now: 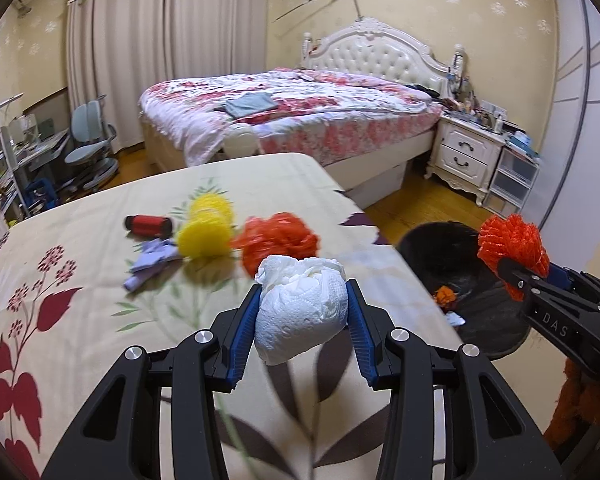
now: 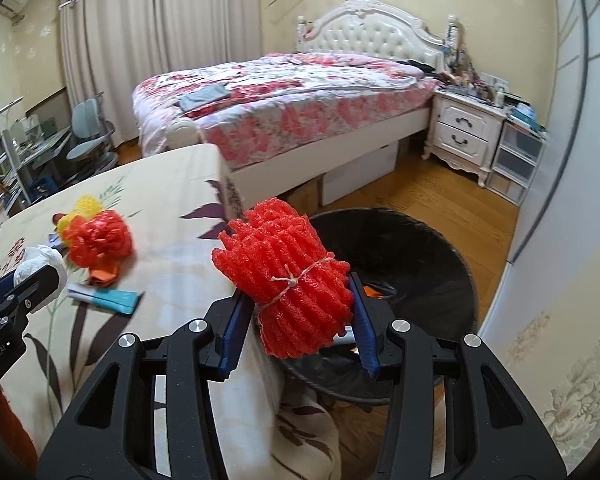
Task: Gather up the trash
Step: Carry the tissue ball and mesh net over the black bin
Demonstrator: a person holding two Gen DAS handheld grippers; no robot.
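Left tool (image 1: pixel 303 312) clenches a white tissue wad (image 1: pixel 300 312) over the table (image 1: pixel 80 280); right tool (image 2: pixel 300 312) grips red foam netting (image 2: pixel 288 280) above the bin (image 2: pixel 420 248).

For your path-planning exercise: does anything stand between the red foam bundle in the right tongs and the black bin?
Nothing visible does. The red foam bundle hangs at the table's edge with the open black bin directly beyond it.

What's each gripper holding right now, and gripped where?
Left gripper clamps a crumpled white paper wad across its middle. Right gripper clamps a tied red foam-net bundle across its lower half.
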